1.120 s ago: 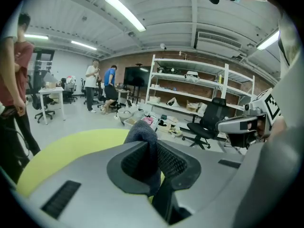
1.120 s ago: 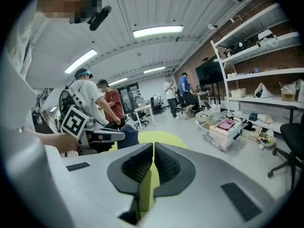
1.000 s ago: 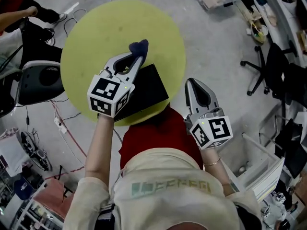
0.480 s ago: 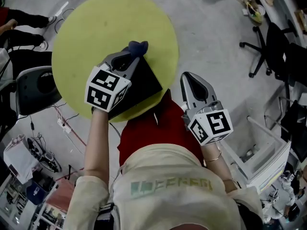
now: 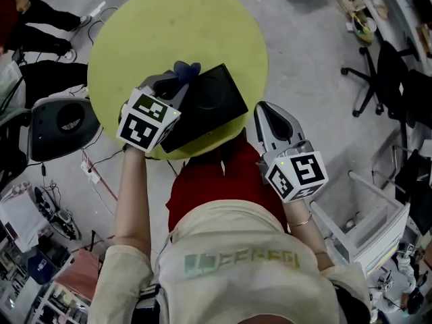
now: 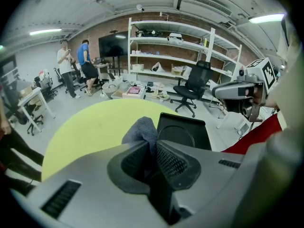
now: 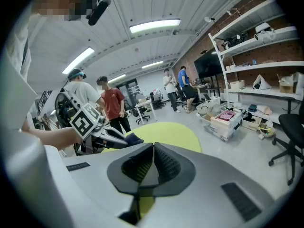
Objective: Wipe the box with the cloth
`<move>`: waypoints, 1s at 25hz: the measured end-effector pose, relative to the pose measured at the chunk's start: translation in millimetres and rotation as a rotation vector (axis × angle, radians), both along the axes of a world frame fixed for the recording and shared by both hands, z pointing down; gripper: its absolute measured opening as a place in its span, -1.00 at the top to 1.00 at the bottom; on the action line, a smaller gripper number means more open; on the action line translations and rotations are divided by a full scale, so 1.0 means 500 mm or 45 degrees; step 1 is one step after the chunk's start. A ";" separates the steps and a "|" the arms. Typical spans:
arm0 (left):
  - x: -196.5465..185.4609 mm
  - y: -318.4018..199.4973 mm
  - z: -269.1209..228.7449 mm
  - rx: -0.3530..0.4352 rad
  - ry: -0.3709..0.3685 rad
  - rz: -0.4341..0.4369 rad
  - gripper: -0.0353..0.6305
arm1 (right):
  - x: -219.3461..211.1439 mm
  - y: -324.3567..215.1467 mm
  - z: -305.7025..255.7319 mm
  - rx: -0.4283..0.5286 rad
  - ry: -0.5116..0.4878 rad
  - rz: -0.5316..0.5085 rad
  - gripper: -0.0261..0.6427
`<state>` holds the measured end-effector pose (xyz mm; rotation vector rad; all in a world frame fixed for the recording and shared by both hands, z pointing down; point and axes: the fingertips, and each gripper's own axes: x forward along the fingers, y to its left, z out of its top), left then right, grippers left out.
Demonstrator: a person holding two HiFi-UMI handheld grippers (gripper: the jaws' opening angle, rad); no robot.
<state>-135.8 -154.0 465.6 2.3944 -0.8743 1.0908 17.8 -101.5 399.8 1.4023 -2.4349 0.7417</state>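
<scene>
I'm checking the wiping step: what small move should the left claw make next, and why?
Probably slide the left claw right, dragging the cloth onto the box top: the cloth is pinched in it just beside the box, and the right claw is shut and empty.

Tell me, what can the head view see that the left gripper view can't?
Only the head view shows the marker cube on the left hand-held gripper and the person's left arm. Only the left gripper view shows the white shelves and two people standing far off. Both show the yellow table, the black box, the blue cloth pinched in the left one, and the right hand-held gripper.
</scene>
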 end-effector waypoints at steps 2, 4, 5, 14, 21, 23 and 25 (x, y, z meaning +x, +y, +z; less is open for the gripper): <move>-0.037 0.022 -0.003 -0.007 -0.004 -0.026 0.71 | -0.023 0.017 -0.005 0.011 0.009 -0.007 0.81; -0.075 0.046 -0.005 -0.007 -0.004 -0.052 0.71 | -0.045 0.037 -0.011 0.023 0.019 -0.008 0.81; -0.093 0.059 -0.006 -0.005 -0.003 -0.065 0.71 | -0.055 0.048 -0.014 0.031 0.024 -0.007 0.81; -0.227 0.156 -0.024 0.020 0.051 -0.168 0.71 | -0.114 0.141 -0.042 0.052 0.070 0.047 0.81; -0.296 0.199 -0.047 0.072 0.030 -0.264 0.71 | -0.097 0.182 -0.068 0.064 0.102 0.111 0.81; -0.306 0.198 -0.069 0.114 0.038 -0.288 0.71 | -0.085 0.187 -0.078 0.076 0.107 0.145 0.81; -0.297 0.192 -0.092 0.151 0.075 -0.291 0.71 | -0.073 0.192 -0.081 0.083 0.113 0.175 0.81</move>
